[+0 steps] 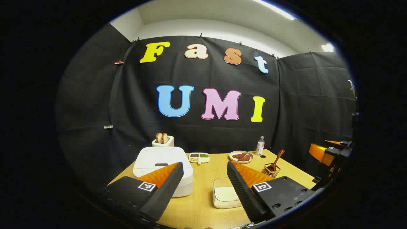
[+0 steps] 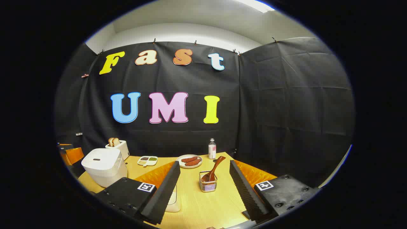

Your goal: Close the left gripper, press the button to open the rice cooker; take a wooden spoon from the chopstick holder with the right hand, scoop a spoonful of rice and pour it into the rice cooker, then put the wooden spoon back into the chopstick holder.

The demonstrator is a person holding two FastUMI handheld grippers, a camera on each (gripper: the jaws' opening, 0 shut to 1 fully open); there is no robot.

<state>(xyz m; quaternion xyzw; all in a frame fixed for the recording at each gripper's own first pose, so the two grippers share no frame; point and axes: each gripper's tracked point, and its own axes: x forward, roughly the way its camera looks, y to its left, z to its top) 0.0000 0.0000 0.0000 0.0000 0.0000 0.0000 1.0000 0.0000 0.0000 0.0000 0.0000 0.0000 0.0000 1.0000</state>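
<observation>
Two grippers, left gripper [image 1: 205,184] and right gripper [image 2: 205,187], hover with jaws wide apart, holding nothing. Rice cooker [image 1: 162,165] sits lid-down at bench [image 1: 203,203] left. Wooden spoon [image 2: 213,170] leans in chopstick holder [image 2: 208,185], between right jaws.

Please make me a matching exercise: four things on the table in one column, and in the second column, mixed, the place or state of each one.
Things:
1. white square rice cooker
2. brown wooden spoon
3. two slices of toast
4. clear small bottle

Places or states:
A. standing in the wire chopstick holder
B. lid shut
C. upright at the back edge of the yellow wooden table, by the black wall
D. sticking out of the white toaster

Pairs: 1-B, 2-A, 3-D, 4-C
</observation>
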